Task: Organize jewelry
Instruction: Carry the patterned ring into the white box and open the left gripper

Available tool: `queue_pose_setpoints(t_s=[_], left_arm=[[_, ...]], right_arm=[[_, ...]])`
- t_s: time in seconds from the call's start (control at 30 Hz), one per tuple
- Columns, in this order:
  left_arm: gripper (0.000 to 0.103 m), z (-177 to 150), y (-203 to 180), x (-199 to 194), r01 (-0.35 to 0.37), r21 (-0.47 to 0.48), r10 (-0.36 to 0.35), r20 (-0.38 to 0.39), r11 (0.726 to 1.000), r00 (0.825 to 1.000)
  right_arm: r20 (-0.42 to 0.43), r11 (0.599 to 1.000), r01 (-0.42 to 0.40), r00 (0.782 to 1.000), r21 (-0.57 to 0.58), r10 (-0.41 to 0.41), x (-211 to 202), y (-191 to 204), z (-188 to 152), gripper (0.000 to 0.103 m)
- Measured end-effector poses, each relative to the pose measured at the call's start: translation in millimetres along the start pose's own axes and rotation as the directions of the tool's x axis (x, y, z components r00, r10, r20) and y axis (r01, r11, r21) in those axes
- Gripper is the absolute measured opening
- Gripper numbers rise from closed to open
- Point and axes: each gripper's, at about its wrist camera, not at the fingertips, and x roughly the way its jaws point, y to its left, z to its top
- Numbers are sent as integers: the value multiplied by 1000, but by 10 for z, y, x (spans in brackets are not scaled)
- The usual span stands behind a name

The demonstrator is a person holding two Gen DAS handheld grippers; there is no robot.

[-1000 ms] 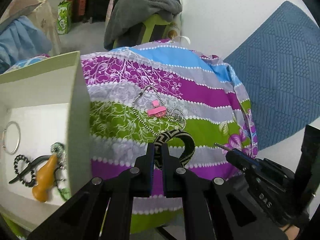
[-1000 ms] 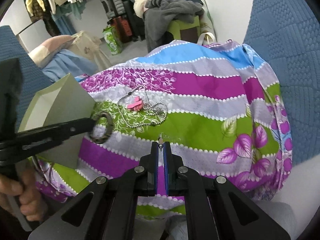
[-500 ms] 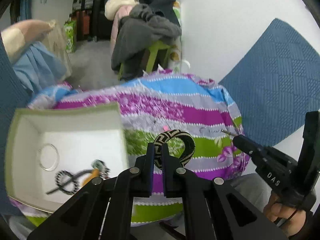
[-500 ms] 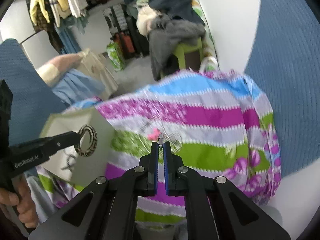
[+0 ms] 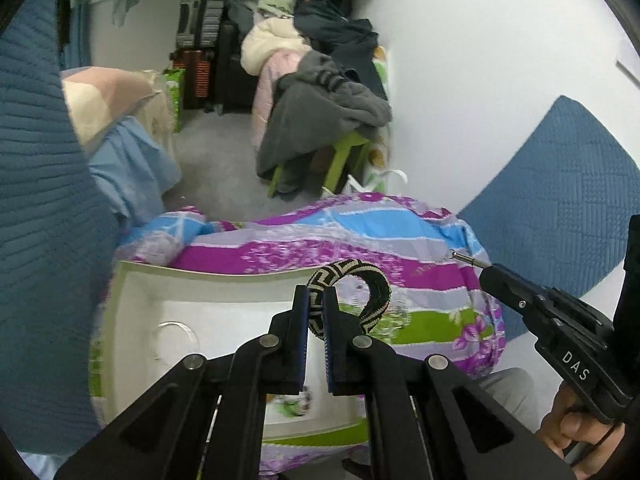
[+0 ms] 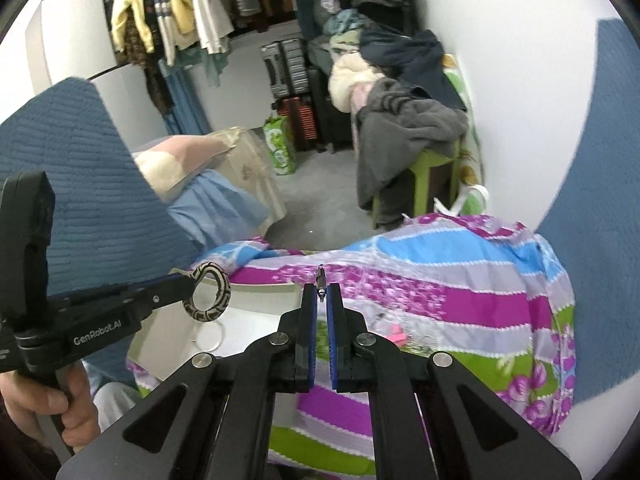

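- While the left gripper [image 5: 316,300] is clamped on the rim of a black-and-cream woven bangle [image 5: 352,292], the left wrist view shows the ring standing up and curving off to the gripper's right, just above the white box [image 5: 132,320] that lies below and to the left of the fingers.
- Inside that box, left of the gripper, a thin silver hoop [image 5: 176,338] lies flat; other pieces beneath the fingers are too blurred to name.
- To the far right, the right gripper [image 5: 460,257] hangs above the striped floral cloth [image 5: 420,276] with a small metal pin at its tip.
- In the right wrist view, the right gripper [image 6: 321,294] is closed on that slim pin [image 6: 320,280], which pokes up between the blue pads.
- Well to its left, the bangle [image 6: 209,292] hangs from the other gripper over the box edge.
- A pink clip [image 6: 397,335] with a fine chain rests on the cloth just right of the fingers.
- The bangle looks light and stiff, its woven face giving grip, so a pinch across the band should do; the pin is tiny and smooth, likely to slip or tilt.
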Motion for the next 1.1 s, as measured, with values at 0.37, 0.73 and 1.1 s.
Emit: queue_pose_setpoints(t_s=[0.37, 0.73, 1.1], left_arm=[[5, -340, 774, 34, -79, -62, 77, -39, 995, 996], [6, -798, 958, 392, -74, -80, 62, -143, 994, 988], [8, -779, 874, 200, -68, -68, 61, -98, 995, 993]], right_arm=[[-118, 997, -52, 992, -51, 46, 534, 542, -340, 3], [-264, 993, -89, 962, -74, 66, 994, 756, -814, 3], [-257, 988, -114, 963, -105, 83, 895, 777, -775, 5]])
